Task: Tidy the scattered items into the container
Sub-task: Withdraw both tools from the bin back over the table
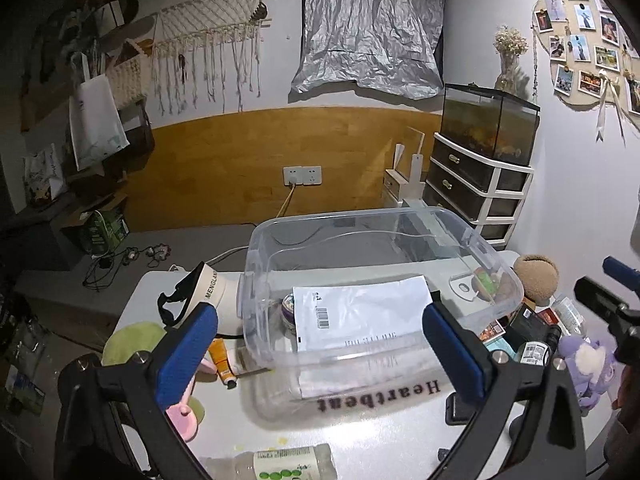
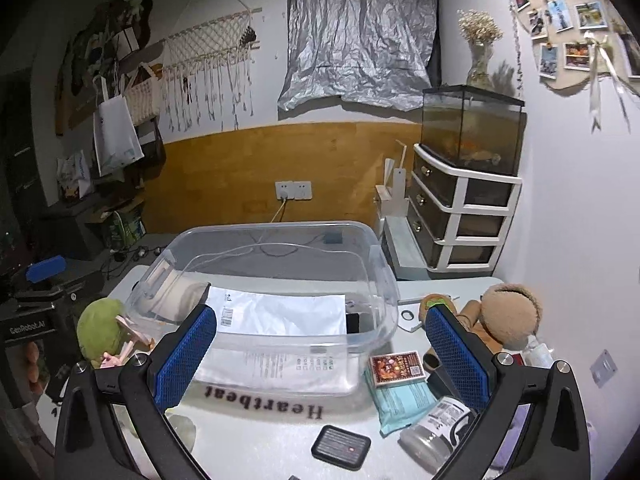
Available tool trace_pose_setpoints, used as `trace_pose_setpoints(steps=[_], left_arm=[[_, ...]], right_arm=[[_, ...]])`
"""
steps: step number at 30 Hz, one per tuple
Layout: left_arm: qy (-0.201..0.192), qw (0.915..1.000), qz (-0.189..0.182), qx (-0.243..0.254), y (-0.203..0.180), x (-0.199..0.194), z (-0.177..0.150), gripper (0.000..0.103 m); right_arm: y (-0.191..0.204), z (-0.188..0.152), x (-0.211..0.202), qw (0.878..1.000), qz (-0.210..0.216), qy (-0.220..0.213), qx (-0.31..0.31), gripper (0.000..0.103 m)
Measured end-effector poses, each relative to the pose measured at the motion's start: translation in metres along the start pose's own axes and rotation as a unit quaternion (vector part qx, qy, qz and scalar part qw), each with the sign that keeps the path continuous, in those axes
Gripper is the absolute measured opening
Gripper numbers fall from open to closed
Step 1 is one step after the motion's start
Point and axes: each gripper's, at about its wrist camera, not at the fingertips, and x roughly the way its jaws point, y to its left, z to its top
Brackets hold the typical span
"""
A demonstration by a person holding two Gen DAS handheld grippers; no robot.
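Observation:
A clear plastic bin (image 1: 256, 280) (image 2: 386, 276) stands mid-table, holding a white mailer envelope (image 1: 360, 312) (image 2: 280, 312) and a small patterned ball (image 1: 289, 310). My left gripper (image 1: 320, 354) hovers open and empty before the bin's near wall. My right gripper (image 2: 320, 356) is also open and empty, near the bin's front right corner. Scattered right of the bin: a red card box (image 2: 396, 368), a teal packet (image 2: 404, 404), a lying bottle (image 2: 436, 428), a black case (image 2: 341, 446), a brown plush (image 2: 508, 316) and a purple plush (image 1: 588, 364). To the left lie a visor cap (image 1: 208, 292), a green plush (image 1: 132, 344) and an orange tube (image 1: 222, 360).
The white table carries "Heartbeat" lettering (image 1: 380, 396). A wipes pack (image 1: 292, 464) lies at its near edge and a pink toy (image 1: 182, 412) beside my left finger. A drawer unit with a fish tank (image 2: 468, 200) stands at the back right. Cables and boxes (image 1: 104, 232) clutter the floor on the left.

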Motion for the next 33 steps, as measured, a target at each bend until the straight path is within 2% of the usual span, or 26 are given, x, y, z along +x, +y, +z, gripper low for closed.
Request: trace_pose_setpoints(steps=[6,16,21,33], left_arm=[[-0.002,1.0,0.002,-0.006,-0.002,-0.015,-0.018,0.103],[-0.006,0.9997,0.019,-0.017,0.001,-0.035,-0.039,0.103],[0.001,0.9996,0.018,-0.019,0.0,-0.04,-0.047,0.103],[0.025,0.9986,0.016,-0.045,0.007,-0.043,-0.073,0.103]], right_arm=[[0.004,-0.014,-0.019,1.0,-0.022,-0.006,-0.01,0.103],[0.021,-0.038,-0.037,0.999,-0.001,0.003,-0.043,0.103],[0.024,-0.047,-0.041,0.999,0.012,0.006,-0.036,0.103],[0.037,-0.073,-0.045,0.998,0.006,0.015,-0.063,0.103]])
